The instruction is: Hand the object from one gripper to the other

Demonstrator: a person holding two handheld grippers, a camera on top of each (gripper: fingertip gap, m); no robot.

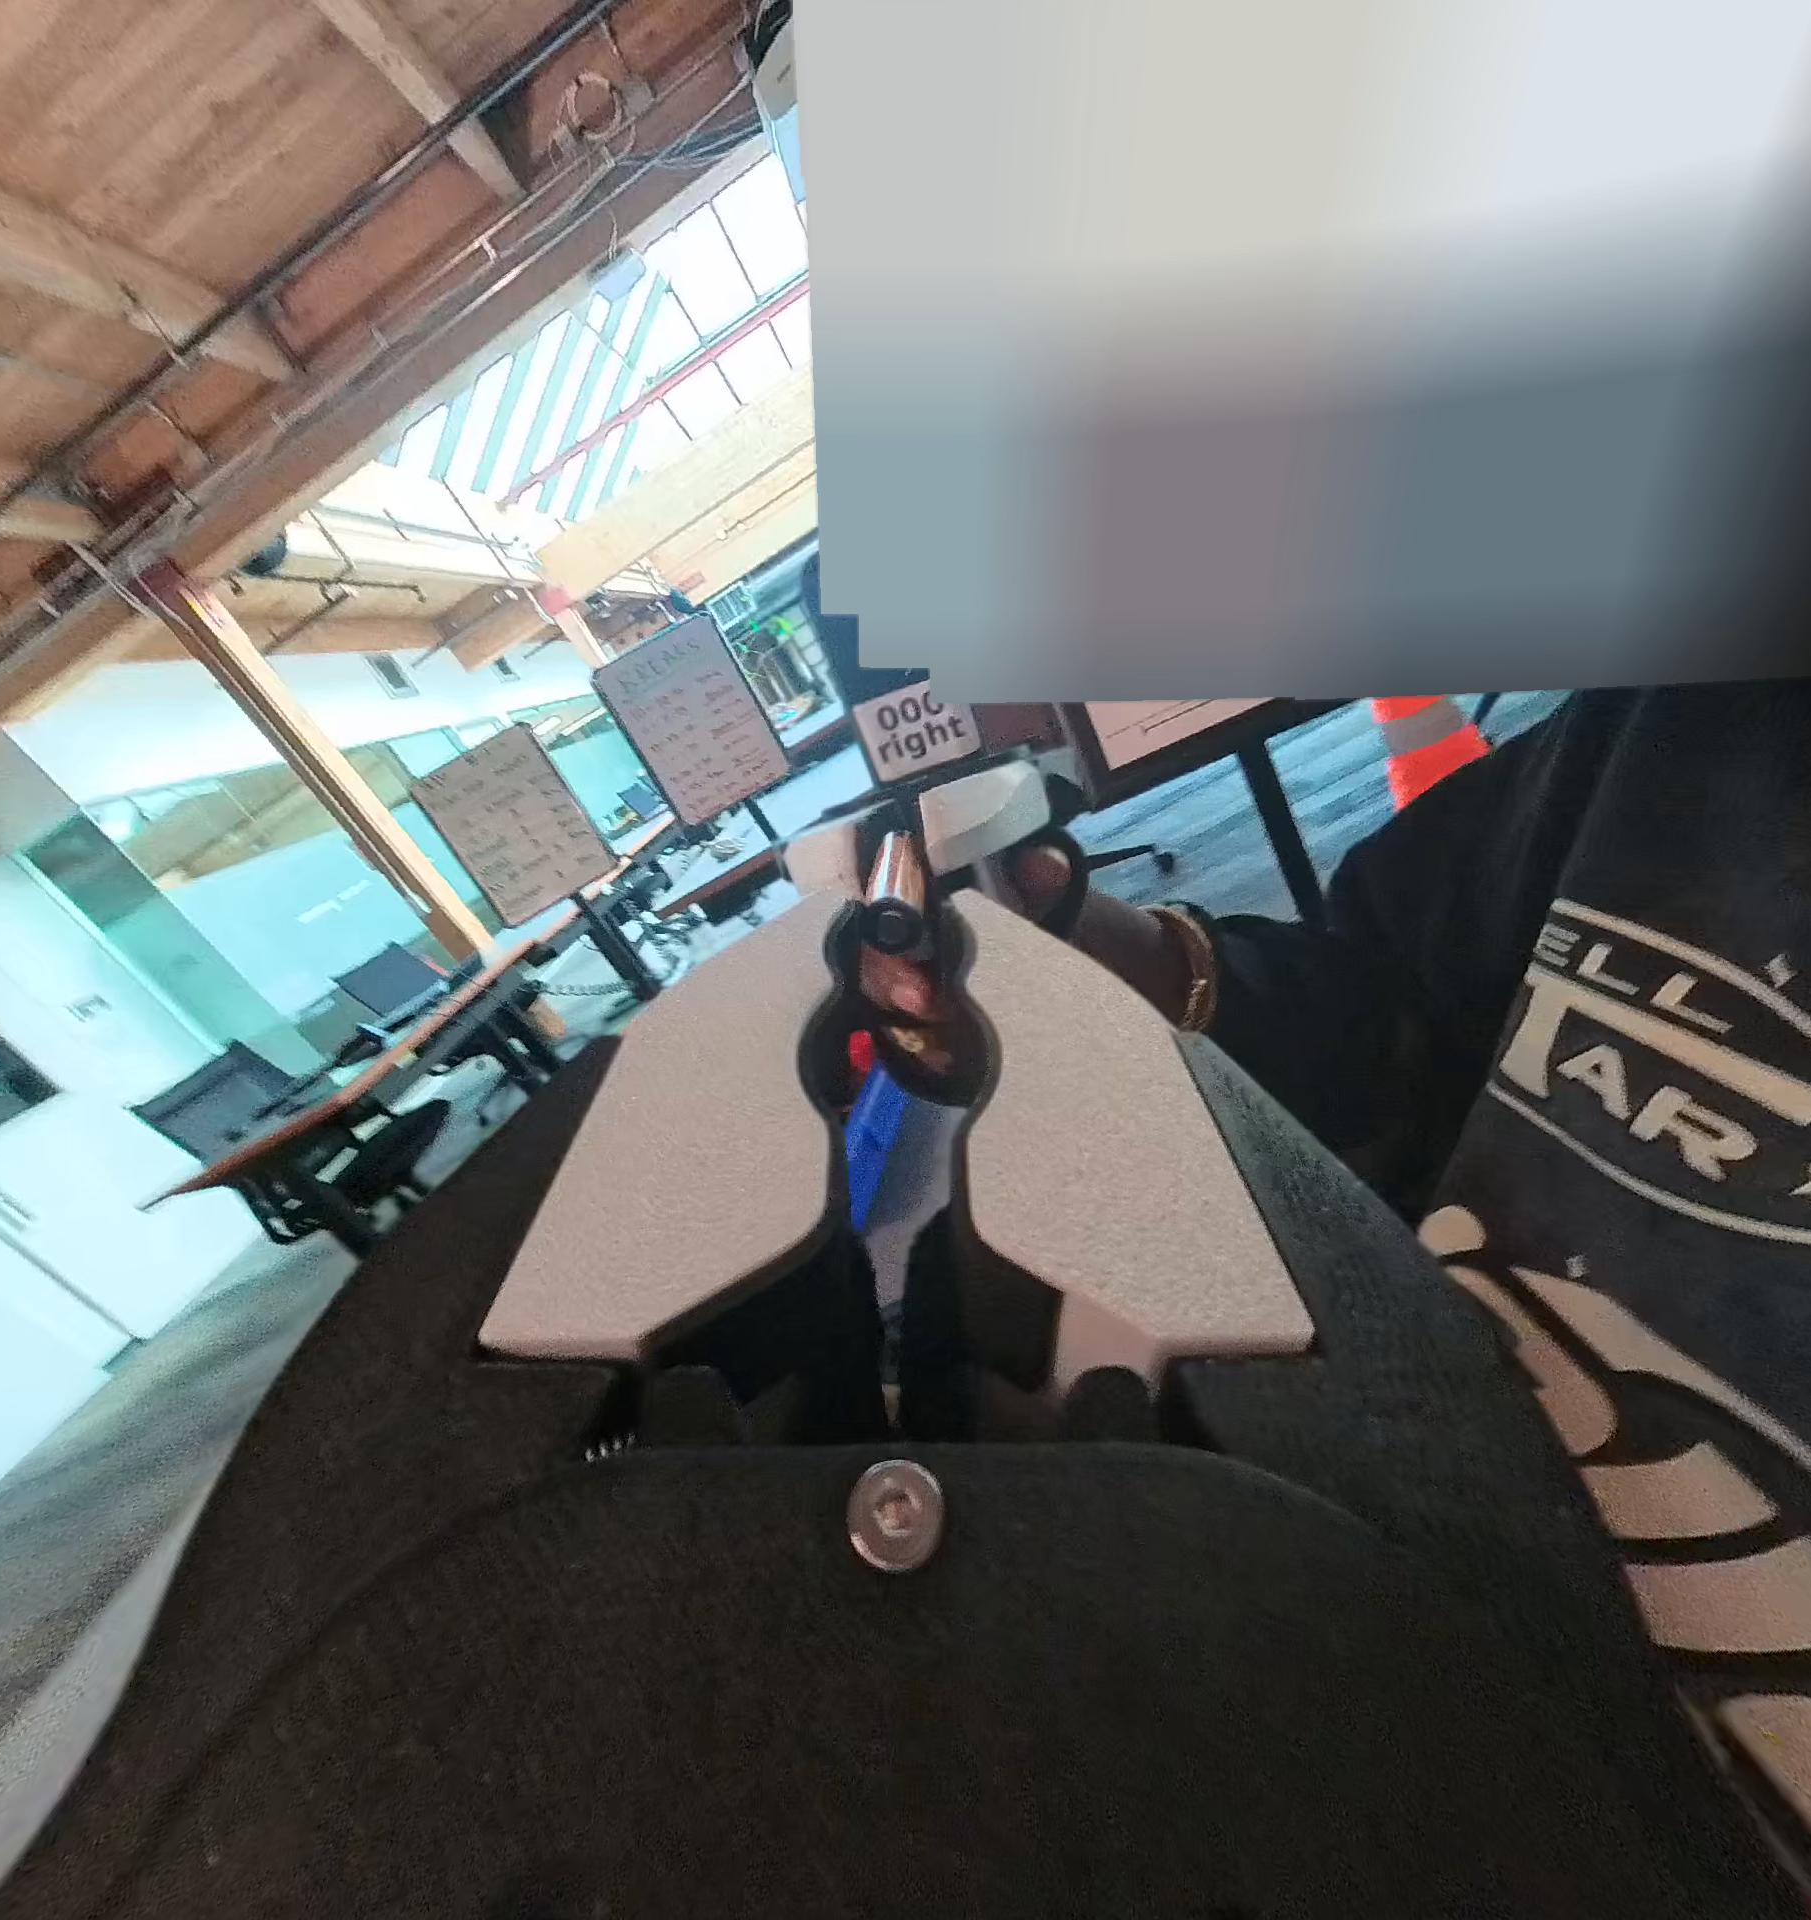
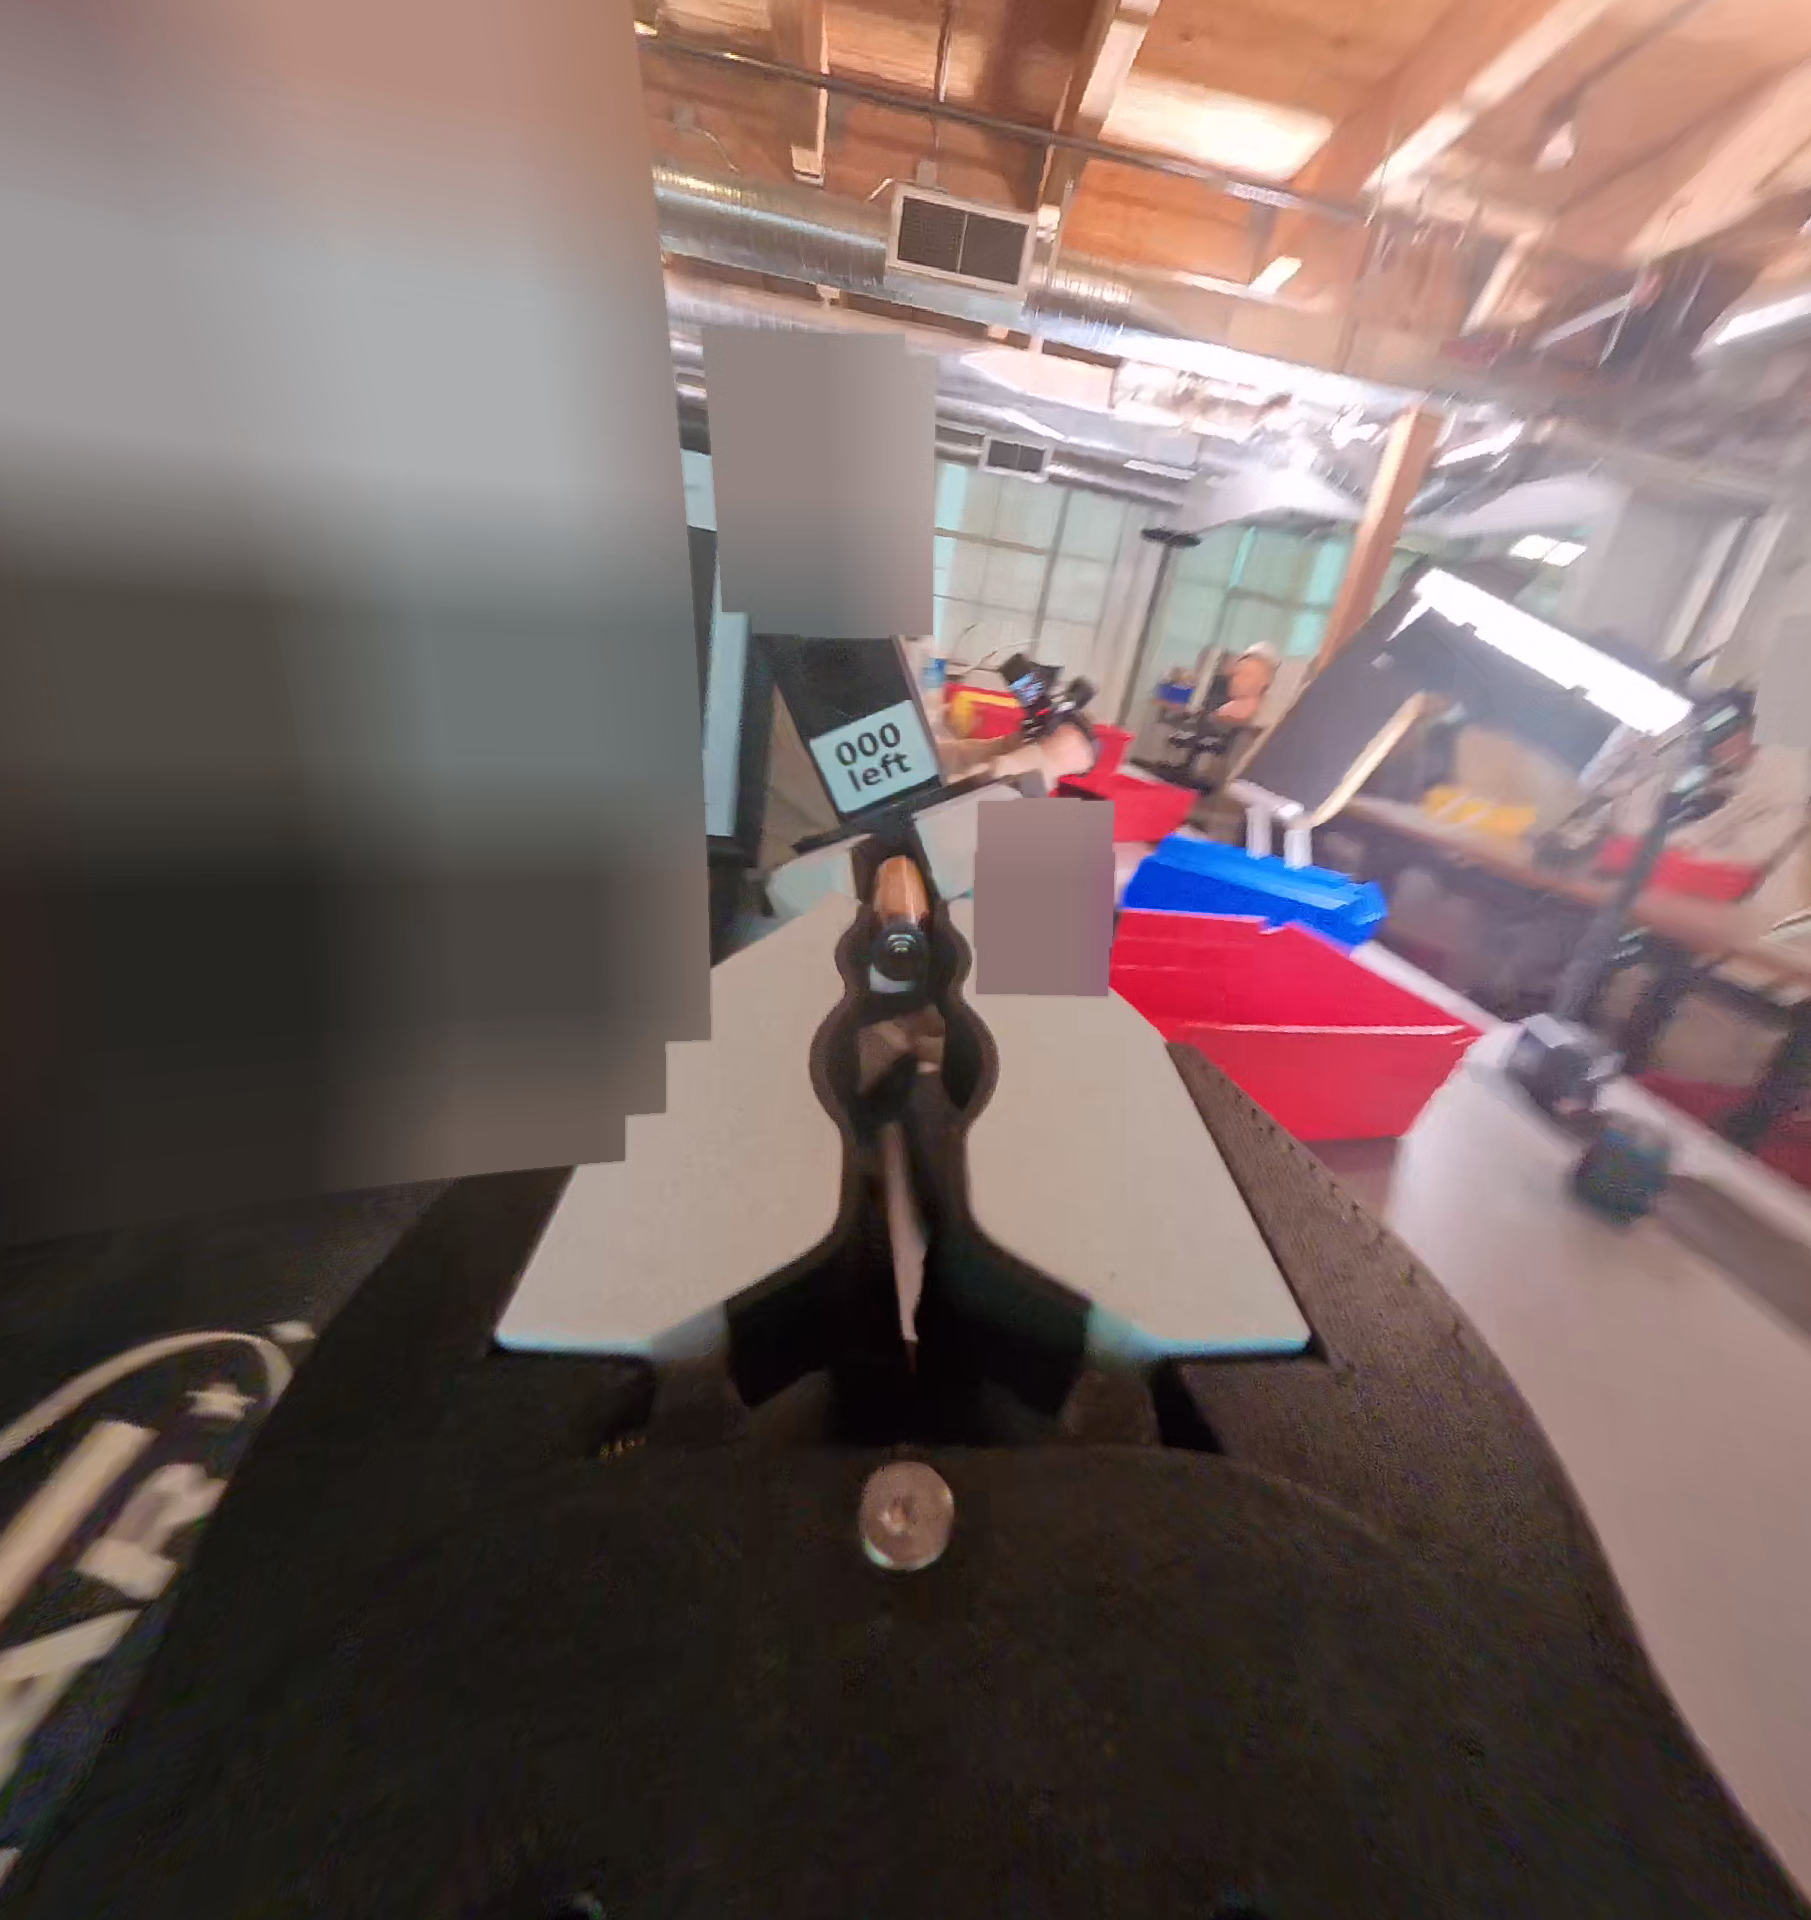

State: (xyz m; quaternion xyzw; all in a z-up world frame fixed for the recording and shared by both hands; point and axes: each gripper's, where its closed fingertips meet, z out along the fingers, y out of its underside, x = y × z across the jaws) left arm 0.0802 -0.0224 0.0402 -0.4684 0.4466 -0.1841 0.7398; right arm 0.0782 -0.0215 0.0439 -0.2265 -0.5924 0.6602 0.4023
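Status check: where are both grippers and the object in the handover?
Left gripper and right gripper both shut on the slim copper-coloured rod, one at each end, facing each other. Handover midway, neither released. Nothing between them.

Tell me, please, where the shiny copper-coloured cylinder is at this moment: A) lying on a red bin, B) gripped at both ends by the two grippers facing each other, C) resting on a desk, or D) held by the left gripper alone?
B: each wrist view shows the copper-coloured cylinder running from its own closed fingertips, left gripper and right gripper, into the opposite gripper.

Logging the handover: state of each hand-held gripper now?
Left hand-held gripper: shut on the metallic pen.
Right hand-held gripper: shut on the same pen's other end.
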